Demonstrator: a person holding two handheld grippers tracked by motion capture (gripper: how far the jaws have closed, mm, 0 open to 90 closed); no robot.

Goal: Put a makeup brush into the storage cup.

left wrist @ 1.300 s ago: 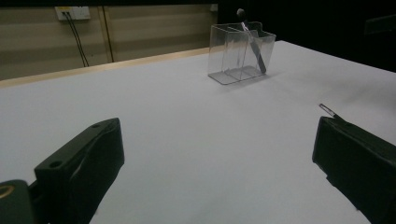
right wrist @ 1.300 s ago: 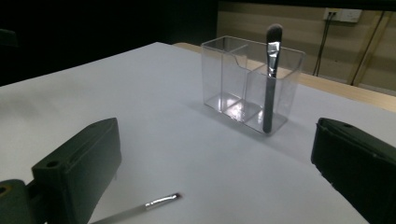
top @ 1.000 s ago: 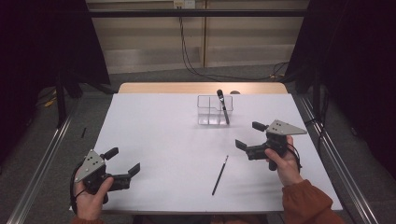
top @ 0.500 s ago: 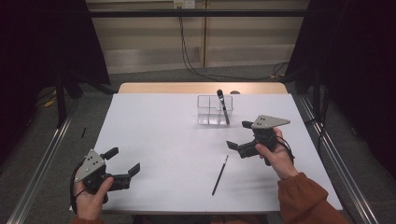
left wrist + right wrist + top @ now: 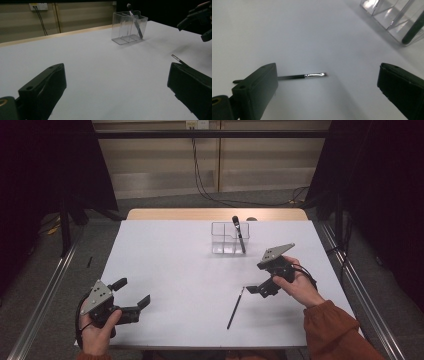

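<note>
A thin black brush [image 5: 235,308] with a silver ferrule lies flat on the white table [image 5: 175,255]. My right gripper [image 5: 257,278] hovers open just right of its upper tip, tilted downward. In the right gripper view the thin brush [image 5: 299,76] runs from behind the left jaw to mid-gap, and my right gripper [image 5: 328,68] holds nothing. A clear divided holder [image 5: 229,238] at the back holds a thicker black brush [image 5: 239,234] leaning upright. My left gripper [image 5: 134,291] rests open and empty at the near left corner. Its own view shows the holder [image 5: 128,27] and the right gripper [image 5: 196,31] far off.
The table's wooden far edge [image 5: 200,214] borders a floor with cables. Metal rails [image 5: 45,295] run along both sides of the table. Wide bare white surface lies between the two grippers and in front of the holder.
My right gripper has moved left and toward the near edge, tipping down over the thin brush's upper end. The left gripper and both brushes have stayed put.
</note>
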